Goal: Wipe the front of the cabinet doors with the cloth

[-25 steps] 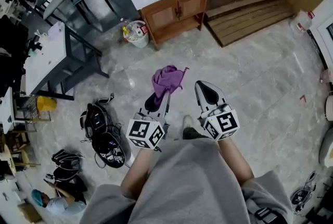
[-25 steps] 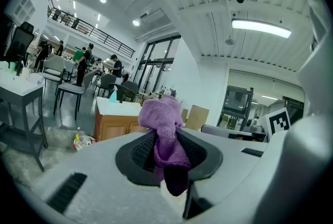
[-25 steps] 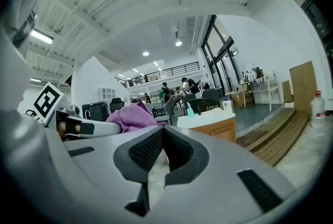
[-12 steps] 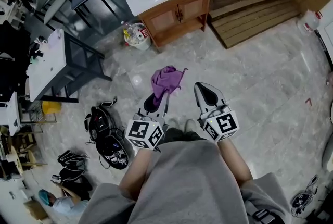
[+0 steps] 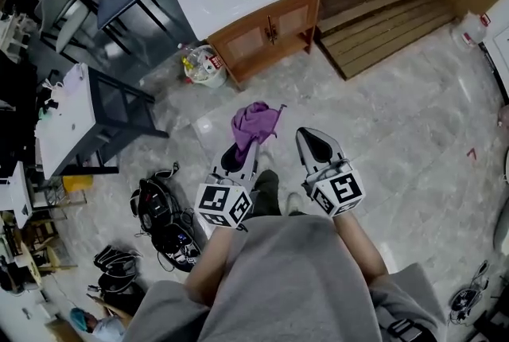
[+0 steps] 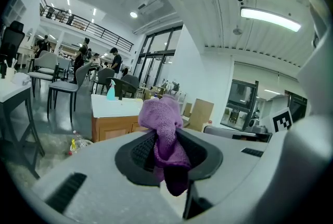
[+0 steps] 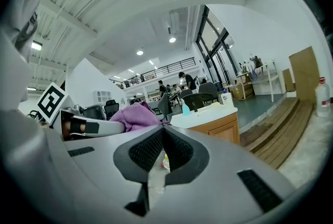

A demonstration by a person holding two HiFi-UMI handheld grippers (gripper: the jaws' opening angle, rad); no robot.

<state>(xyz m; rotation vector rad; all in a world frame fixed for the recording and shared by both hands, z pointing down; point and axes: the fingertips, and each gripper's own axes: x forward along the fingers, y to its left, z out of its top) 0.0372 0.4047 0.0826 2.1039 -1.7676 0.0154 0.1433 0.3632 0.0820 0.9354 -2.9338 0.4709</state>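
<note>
Left gripper: jaws clamped on a purple cloth, which bunched up above the tips. Right gripper: jaws pressed together, holding nothing. Cabinet: wooden doors, white top, stood well ahead, apart from the cloth.

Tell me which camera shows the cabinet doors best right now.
Head view: both cabinet doors show whole, though small. The left gripper view catches only a strip of them beside the purple cloth; the right gripper view shows one door past its jaw.
</note>
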